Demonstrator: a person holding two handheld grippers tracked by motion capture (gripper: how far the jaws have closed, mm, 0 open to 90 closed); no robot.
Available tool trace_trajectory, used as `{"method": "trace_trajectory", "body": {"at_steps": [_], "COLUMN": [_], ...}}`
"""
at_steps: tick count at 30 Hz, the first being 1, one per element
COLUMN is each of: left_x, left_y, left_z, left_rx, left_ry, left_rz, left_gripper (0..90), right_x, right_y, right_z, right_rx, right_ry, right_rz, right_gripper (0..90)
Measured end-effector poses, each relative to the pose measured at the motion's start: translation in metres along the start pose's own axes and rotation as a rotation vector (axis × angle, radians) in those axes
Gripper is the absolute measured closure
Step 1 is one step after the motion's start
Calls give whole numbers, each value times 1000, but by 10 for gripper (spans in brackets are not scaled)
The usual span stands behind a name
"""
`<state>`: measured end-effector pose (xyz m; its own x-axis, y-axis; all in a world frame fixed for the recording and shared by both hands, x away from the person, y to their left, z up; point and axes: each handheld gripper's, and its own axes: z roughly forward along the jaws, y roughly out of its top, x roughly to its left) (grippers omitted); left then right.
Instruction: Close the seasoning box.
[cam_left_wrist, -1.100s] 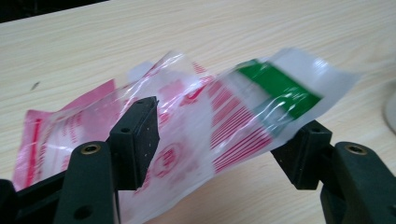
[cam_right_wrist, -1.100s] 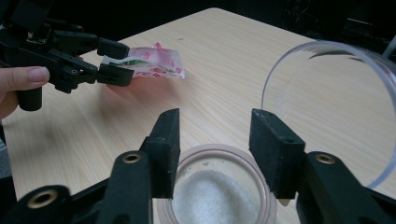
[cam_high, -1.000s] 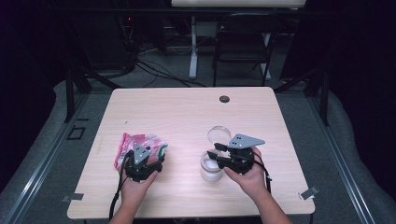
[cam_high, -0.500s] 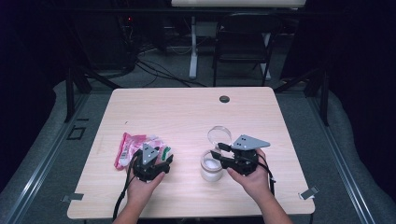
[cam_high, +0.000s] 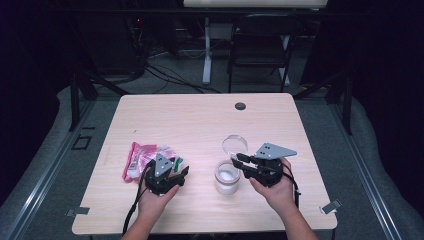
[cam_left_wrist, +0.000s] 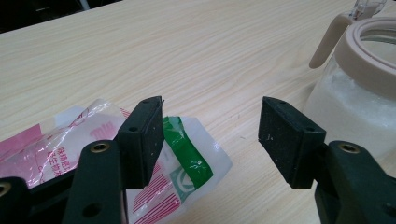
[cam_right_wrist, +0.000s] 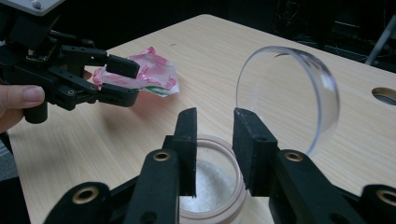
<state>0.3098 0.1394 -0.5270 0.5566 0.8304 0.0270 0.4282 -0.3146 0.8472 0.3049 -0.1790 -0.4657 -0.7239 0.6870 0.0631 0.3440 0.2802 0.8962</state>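
On a wooden desk, the left hand-held gripper hovers wide open beside pink-and-green plastic packets, while the right hand-held gripper, jaws just narrowing on nothing, hangs over an open-lidded jar of white powder; next likely needs gripping a packet.

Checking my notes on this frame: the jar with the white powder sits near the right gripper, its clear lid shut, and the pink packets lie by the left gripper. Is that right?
Not quite: the jar with white powder is near the right gripper, but its clear lid stands flipped open, as the right gripper view shows. The pink packets do lie by the left gripper.
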Motion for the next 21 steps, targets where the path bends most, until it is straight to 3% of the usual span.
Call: {"method": "trace_trajectory", "body": {"at_steps": [12, 21], "left_x": [-3, -7], "left_y": [2, 2], "left_z": [-4, -6], "left_rx": [-12, -17], "left_ry": [-13, -19], "left_rz": [12, 19], "left_gripper": [439, 448], "right_x": [-9, -25], "right_y": [2, 0], "right_z": [-8, -13], "right_rx": [-3, -16], "right_ry": [-19, -42], "right_rz": [23, 73], "right_gripper": [740, 739]}}
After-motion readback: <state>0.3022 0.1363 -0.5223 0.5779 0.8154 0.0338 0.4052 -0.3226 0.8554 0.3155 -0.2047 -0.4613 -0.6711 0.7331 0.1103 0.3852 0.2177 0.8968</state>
